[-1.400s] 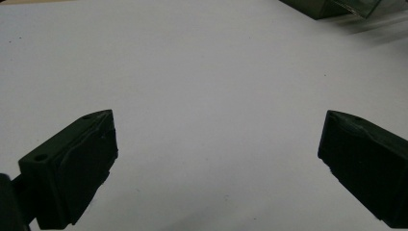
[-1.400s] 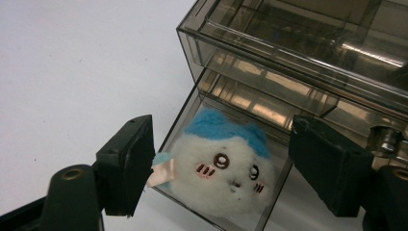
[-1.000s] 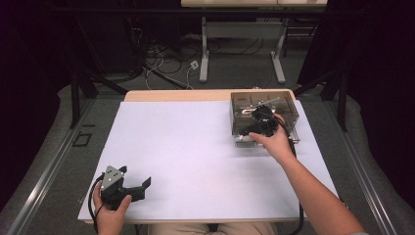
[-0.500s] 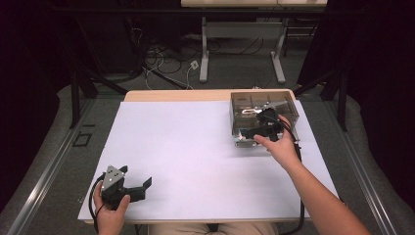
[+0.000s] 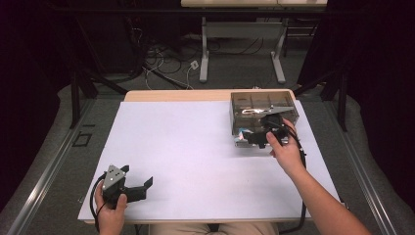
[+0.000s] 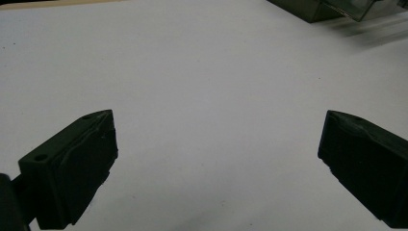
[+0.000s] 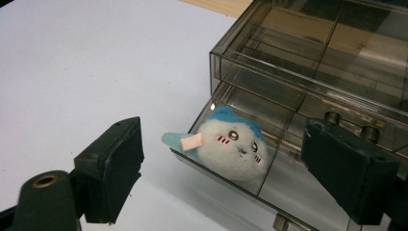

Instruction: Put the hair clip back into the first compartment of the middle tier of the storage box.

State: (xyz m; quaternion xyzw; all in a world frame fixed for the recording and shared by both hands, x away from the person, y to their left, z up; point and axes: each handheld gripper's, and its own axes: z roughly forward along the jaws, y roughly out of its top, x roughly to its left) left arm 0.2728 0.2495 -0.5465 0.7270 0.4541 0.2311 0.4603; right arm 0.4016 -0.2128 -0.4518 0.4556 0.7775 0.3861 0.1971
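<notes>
Smoke-tinted clear plastic makes up the small drawer box (image 7: 317, 62) at the far right of the white-covered surface (image 5: 195, 147); its lower drawer (image 7: 269, 159) stands pulled out toward me. Inside the drawer's front left compartment lies a round white plush toy with a blue top and a small stitched face (image 7: 231, 147), its blue tail hanging over the drawer's edge. My right gripper (image 7: 221, 173) hovers just in front of the toy with its fingers set wide apart, gripping nothing. My left gripper (image 5: 129, 188) rests at the near left of the surface, well apart from the box, fingers likewise spread and empty. I judge the step in hand to be the approach to lift the toy out. The next move calls for easing the right fingers down either side of the plush body, clear of the drawer wall, before closing.
</notes>
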